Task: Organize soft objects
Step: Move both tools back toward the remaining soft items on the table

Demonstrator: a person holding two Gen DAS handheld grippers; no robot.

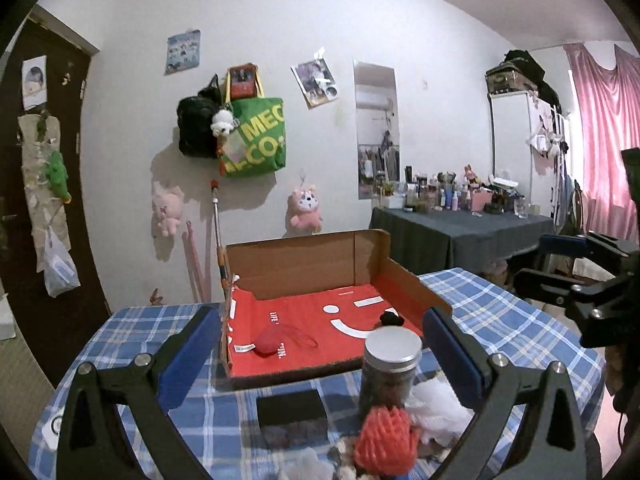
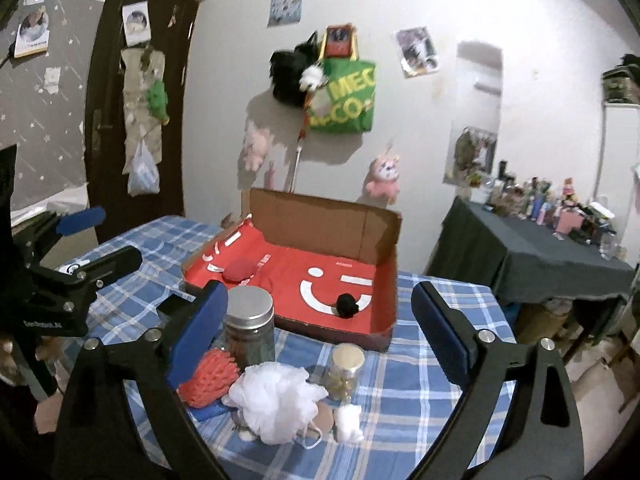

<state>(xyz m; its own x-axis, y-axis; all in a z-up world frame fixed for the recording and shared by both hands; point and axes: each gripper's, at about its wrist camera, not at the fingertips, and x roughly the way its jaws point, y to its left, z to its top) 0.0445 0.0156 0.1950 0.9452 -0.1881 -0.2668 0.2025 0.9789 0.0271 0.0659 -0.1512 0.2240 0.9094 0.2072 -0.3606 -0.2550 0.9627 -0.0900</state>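
Observation:
A cardboard box (image 1: 404, 276) with a red smiley lining stands on the checked table; it also shows in the right wrist view (image 2: 386, 280). Inside lie a red soft pouch (image 1: 272, 341) (image 2: 240, 269) and a black pom-pom (image 1: 390, 318) (image 2: 347, 306). In front of the box lie a red knobbly ball (image 1: 384, 446) (image 2: 208, 376), a white mesh puff (image 2: 276, 402) (image 1: 436, 408) and a small white fluffy ball (image 2: 349, 422). My left gripper (image 1: 320, 354) is open and empty above the table's near side. My right gripper (image 2: 318, 334) is open and empty above the puff.
A tall jar with a metal lid (image 1: 390, 372) (image 2: 250, 330) and a small jar with a pale lid (image 2: 346, 370) stand among the soft things. A black card (image 1: 290, 406) lies on the cloth. A dark table with bottles (image 2: 560, 248) stands at the right.

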